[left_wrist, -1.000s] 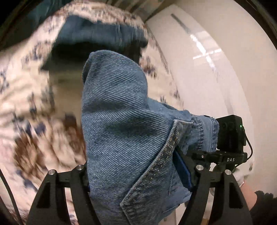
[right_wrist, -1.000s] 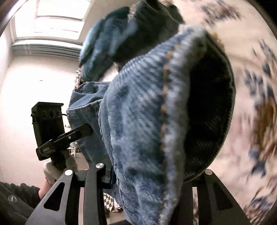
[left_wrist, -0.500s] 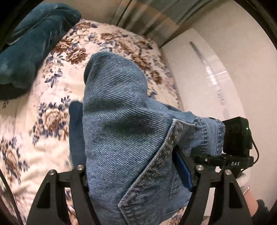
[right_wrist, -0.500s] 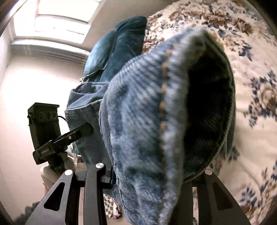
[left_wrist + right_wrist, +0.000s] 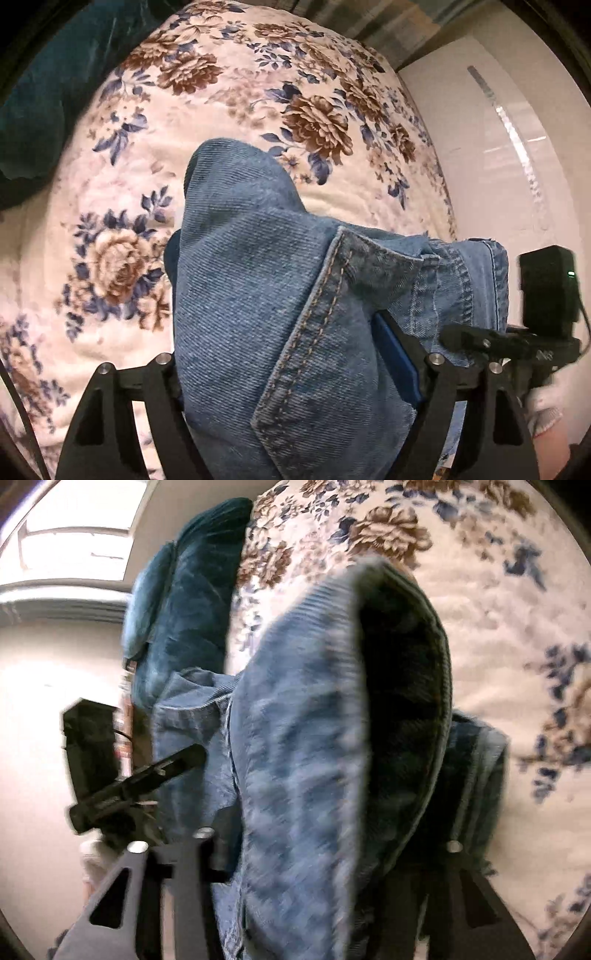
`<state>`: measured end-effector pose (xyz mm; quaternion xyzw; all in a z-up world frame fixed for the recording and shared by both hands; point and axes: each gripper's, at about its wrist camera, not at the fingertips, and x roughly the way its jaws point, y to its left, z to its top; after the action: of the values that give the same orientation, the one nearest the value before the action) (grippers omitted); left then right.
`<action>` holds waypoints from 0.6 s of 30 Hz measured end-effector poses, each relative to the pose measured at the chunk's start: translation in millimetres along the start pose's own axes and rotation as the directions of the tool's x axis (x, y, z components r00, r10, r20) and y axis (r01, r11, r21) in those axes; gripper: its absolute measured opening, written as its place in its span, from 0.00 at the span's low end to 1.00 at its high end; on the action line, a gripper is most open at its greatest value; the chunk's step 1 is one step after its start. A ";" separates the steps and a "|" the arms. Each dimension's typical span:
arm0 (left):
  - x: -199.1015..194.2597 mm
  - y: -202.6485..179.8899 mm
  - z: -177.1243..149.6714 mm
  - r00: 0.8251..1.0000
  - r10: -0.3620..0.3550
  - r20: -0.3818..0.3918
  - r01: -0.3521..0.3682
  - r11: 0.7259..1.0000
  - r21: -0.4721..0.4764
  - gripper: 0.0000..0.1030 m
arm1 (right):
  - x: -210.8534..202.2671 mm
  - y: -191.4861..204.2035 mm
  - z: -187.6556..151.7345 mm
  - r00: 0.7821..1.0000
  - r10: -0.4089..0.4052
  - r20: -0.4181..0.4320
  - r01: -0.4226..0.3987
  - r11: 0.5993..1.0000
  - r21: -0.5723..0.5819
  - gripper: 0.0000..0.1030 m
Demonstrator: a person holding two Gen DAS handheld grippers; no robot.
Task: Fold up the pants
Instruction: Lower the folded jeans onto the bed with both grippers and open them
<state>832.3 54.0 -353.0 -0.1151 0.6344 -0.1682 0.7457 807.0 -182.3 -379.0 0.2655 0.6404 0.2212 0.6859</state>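
Jeans (image 5: 258, 295) are bunched between both grippers' jaws, which have just been opening, above a floral bed (image 5: 221, 110).

No readable text from my cameras.
Small white marks on the black mount (image 5: 543, 355) beside my jaws are too blurred to read.

both tongs' jaws have just been opening, the jeans (image 5: 258, 295) still bunched between them. left tongs (image 5: 295, 369) and right tongs (image 5: 325, 842) have travelled across the bed (image 5: 221, 92); the floral cover now fills more of each view, nearer.
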 end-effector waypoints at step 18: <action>-129.0 -68.4 -129.8 0.888 0.387 0.249 -0.390 0.920 -0.039 0.97 | -109.3 124.4 -170.5 0.703 -0.617 0.353 0.673 0.738 -0.051 0.90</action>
<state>679.4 47.9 -231.5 -0.0020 0.5438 -0.0037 0.8392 632.8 -144.1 -221.9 -0.0064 0.5531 -0.0231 0.8328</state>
